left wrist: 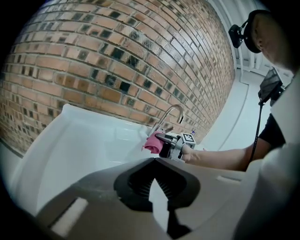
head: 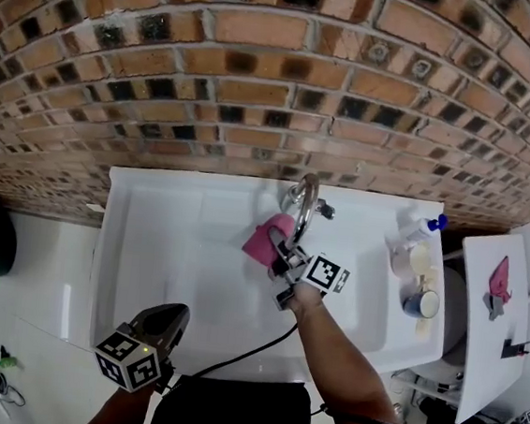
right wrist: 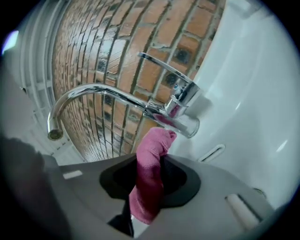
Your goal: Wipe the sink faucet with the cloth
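The right claw [right wrist: 149, 180] is clamping shut on the pink cloth [right wrist: 151, 159], holding its bunched end against the base of the chrome faucet [right wrist: 117, 93]. The left claw [left wrist: 154, 161], jaws together and empty, is hovering well in front of the faucet over the white sink [head: 178, 235]. A blue-capped bottle [head: 420, 229] is standing to the faucet's right.

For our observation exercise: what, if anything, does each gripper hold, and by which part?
The right gripper clamps the pink cloth at its bunched middle, one end poking toward the faucet. The left gripper holds nothing.
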